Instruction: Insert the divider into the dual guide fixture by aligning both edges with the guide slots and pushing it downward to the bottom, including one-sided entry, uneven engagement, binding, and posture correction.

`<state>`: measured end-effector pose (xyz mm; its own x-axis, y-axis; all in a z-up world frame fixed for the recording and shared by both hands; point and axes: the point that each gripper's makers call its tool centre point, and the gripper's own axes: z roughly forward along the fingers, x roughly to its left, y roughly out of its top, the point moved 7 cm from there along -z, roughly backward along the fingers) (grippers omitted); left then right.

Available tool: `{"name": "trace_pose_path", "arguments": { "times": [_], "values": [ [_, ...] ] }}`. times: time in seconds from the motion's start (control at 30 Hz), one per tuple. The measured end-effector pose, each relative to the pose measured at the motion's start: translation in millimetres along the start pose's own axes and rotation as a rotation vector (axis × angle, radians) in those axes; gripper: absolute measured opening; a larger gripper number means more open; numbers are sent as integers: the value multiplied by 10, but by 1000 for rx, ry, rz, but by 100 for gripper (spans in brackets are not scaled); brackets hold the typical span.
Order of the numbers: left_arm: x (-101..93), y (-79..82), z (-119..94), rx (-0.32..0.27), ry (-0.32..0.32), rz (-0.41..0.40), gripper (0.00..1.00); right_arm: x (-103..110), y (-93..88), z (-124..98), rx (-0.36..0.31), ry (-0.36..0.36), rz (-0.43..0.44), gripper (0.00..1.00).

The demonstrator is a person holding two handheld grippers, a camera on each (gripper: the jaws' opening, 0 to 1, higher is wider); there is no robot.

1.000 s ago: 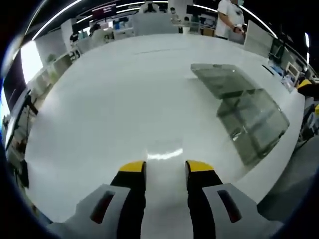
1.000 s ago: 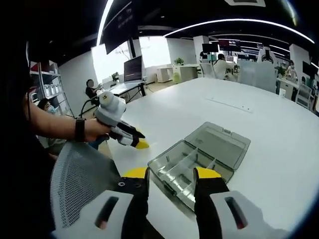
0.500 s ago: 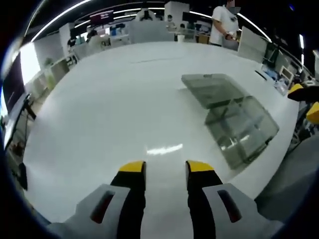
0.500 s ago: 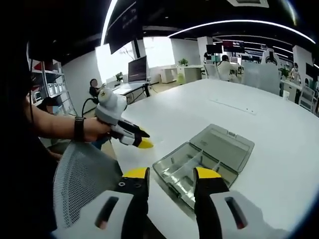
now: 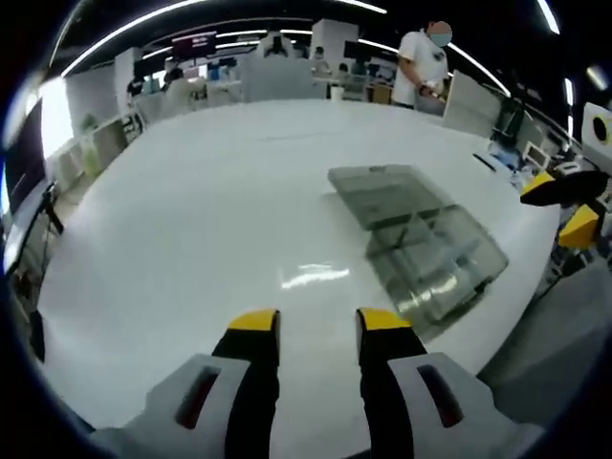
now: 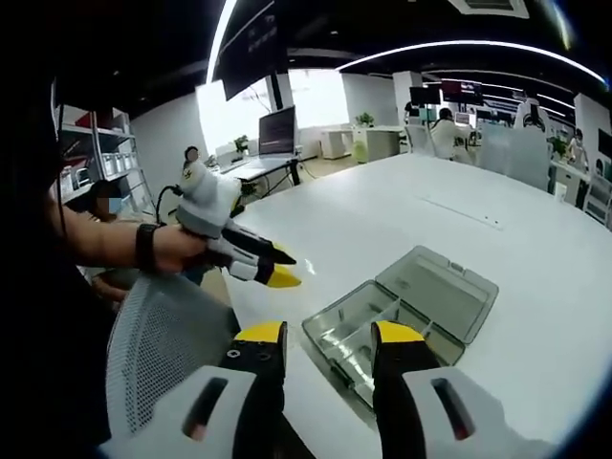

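A clear grey plastic compartment box [image 5: 421, 229] lies open on the white table [image 5: 210, 201], its lid folded flat behind it. In the right gripper view the same box [image 6: 397, 311] sits just beyond my right gripper [image 6: 328, 335], which is open with nothing between its yellow tips. My left gripper [image 5: 317, 323] is open and empty above bare table, left of the box. The left gripper [image 6: 273, 270] also appears in the right gripper view, held by a hand with a dark wristband. The right gripper [image 5: 564, 206] enters the left gripper view at the right edge.
A mesh chair back [image 6: 163, 354] stands at the table's near edge below the left hand. A person in a white shirt [image 5: 421, 62] stands beyond the far side of the table. Desks, monitors and seated people fill the background.
Both views have shifted a little with the hands. The box now sits lower and closer in the left gripper view, and the right gripper shows more at its right edge. Jaws unchanged.
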<state>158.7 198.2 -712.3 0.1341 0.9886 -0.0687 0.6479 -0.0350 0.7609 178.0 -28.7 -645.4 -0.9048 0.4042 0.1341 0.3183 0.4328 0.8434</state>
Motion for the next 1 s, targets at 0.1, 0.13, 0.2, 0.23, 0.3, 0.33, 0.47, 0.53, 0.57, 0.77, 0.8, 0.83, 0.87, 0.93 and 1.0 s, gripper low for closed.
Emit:
{"name": "trace_pose_path", "arguments": {
  "times": [0.1,0.13,0.2,0.23,0.3,0.33,0.47,0.53,0.57,0.77,0.8,0.83,0.87,0.93,1.0],
  "values": [
    [-34,42,-58,-27,-18,13,30,17,26,16,-27,16,29,31],
    [-38,54,-76,-31,-17,13,30,18,28,19,-29,17,29,31],
    [-42,80,-109,-41,-17,26,30,30,31,31,-27,15,24,31],
    [-45,100,-133,-55,-19,23,30,37,33,34,-29,16,22,31],
    [-47,122,-162,-67,-22,18,30,56,37,40,-28,22,23,31],
    [-55,137,-178,-73,-23,21,30,63,39,39,-27,23,21,31],
    [-109,182,-213,-96,-35,59,30,75,58,28,-38,22,26,31],
    [-155,178,-208,-101,-49,78,30,70,63,23,-43,19,29,31],
    [-173,175,-207,-98,-54,85,30,69,63,22,-44,19,29,31],
    [-311,187,-195,-117,-91,139,30,67,56,-5,-55,19,51,30],
    [-331,190,-194,-120,-93,148,30,63,49,-7,-56,14,51,30],
    [-350,194,-194,-121,-98,156,30,56,45,-12,-65,6,52,29],
    [-373,199,-197,-122,-106,166,30,54,45,-14,-75,7,65,29],
    [-420,216,-211,-133,-121,180,30,62,40,-12,-80,23,94,29],
    [-454,227,-224,-139,-135,189,30,72,38,3,-79,36,98,29]
  ]
}}
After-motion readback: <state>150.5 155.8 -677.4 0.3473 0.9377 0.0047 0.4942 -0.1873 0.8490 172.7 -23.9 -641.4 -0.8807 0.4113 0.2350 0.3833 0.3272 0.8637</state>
